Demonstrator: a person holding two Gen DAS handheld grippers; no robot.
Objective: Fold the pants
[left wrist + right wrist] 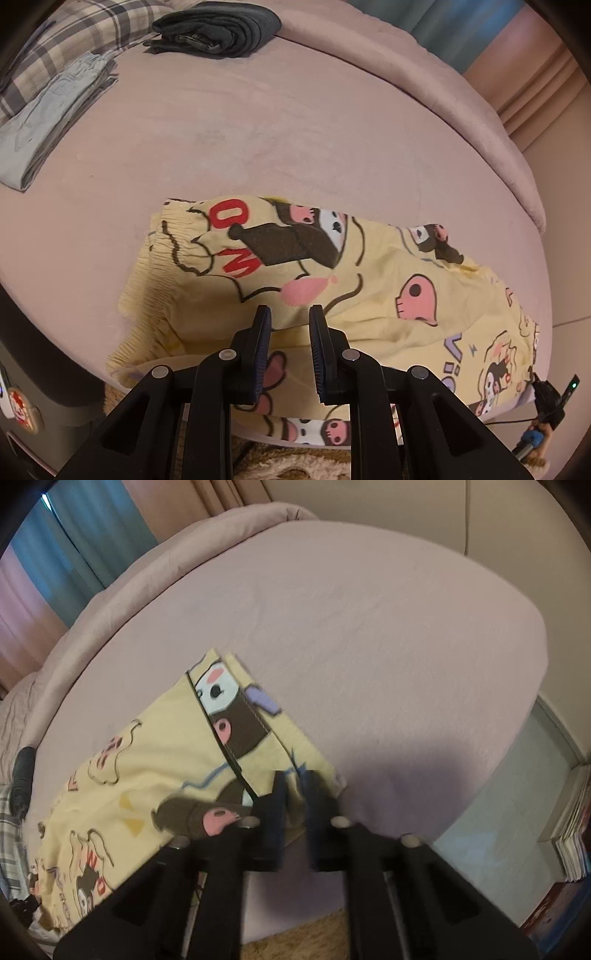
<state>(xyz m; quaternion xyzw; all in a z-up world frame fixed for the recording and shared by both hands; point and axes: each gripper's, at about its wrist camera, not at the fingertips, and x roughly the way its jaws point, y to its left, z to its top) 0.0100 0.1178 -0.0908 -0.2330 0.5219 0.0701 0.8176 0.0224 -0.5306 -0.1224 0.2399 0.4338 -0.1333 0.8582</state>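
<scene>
Your yellow cartoon-print pants [332, 280] lie folded on the pink bed [295, 129], near its front edge; your left gripper [290, 314] hovers over them w/ fingers apart, holding nothing; your right gripper [295, 779] is blurred, fingers apart at the pants' hem corner; grip: cannot tell.
</scene>
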